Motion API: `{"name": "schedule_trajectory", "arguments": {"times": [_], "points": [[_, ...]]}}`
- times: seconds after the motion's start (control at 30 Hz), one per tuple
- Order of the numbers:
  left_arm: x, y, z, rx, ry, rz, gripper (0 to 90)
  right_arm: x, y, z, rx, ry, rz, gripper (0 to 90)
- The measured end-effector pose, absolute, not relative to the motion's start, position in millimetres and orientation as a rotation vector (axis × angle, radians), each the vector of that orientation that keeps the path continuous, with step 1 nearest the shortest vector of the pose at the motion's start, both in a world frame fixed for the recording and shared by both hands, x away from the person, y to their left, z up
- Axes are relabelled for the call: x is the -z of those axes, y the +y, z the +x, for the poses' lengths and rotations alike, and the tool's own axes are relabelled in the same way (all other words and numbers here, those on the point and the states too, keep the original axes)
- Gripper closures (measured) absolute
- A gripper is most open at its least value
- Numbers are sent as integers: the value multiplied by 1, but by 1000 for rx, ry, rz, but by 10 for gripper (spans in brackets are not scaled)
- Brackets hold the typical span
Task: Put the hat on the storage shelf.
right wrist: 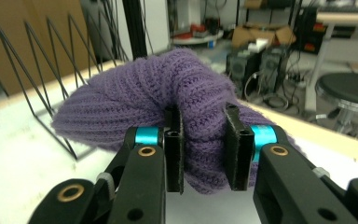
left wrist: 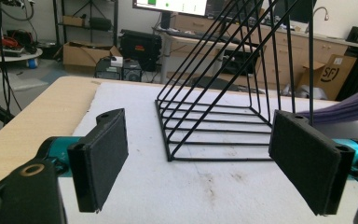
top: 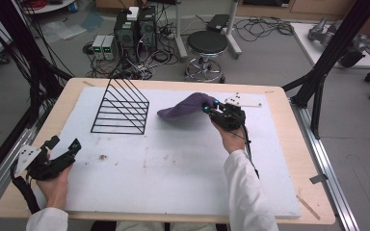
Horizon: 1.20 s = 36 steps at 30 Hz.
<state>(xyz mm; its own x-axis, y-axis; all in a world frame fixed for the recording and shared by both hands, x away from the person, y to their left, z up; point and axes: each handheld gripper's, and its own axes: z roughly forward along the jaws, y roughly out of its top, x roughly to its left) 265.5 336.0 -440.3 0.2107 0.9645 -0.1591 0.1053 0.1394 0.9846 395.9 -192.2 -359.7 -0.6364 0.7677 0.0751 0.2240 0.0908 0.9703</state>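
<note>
A: Item one, the purple knit hat (top: 185,108). Location?

B: Far middle of the white surface (top: 173,163), one end lifted clear, the other trailing down toward the mat. It is pinched in the right hand-held gripper (top: 211,108), whose jaws are closed on a fold of the knit; the right gripper view shows the wool (right wrist: 168,102) bunched between the two pads.

A: Long axis?

B: Runs left to right across the surface, sloping down from the right hand-held gripper toward the wire rack (top: 121,107). The low end lies just beside the rack's right edge, apparently not touching it.

A: Item two, the wire rack.

B: Black, wedge-shaped, open bars, standing far left of centre. From the held hat it lies directly to the left, so any move to it is probably a short sideways carry.

A: Item three, the left hand-held gripper (top: 58,151).

B: Near left edge of the surface, jaws wide apart, holding nothing. Its own view looks straight at the rack (left wrist: 214,116), with a strip of the hat (left wrist: 349,106) at far right.

A: Which hand is nearer the hat?

B: The right, already gripping it. The left is well apart from both hat and rack.
</note>
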Motion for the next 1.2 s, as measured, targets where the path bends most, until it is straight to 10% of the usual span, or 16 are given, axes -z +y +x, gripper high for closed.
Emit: {"name": "schedule_trajectory", "arguments": {"times": [1.2], "points": [[405,293,274,-810,877,1308,181,292,-163,321,-1807,1482,913,729]]}}
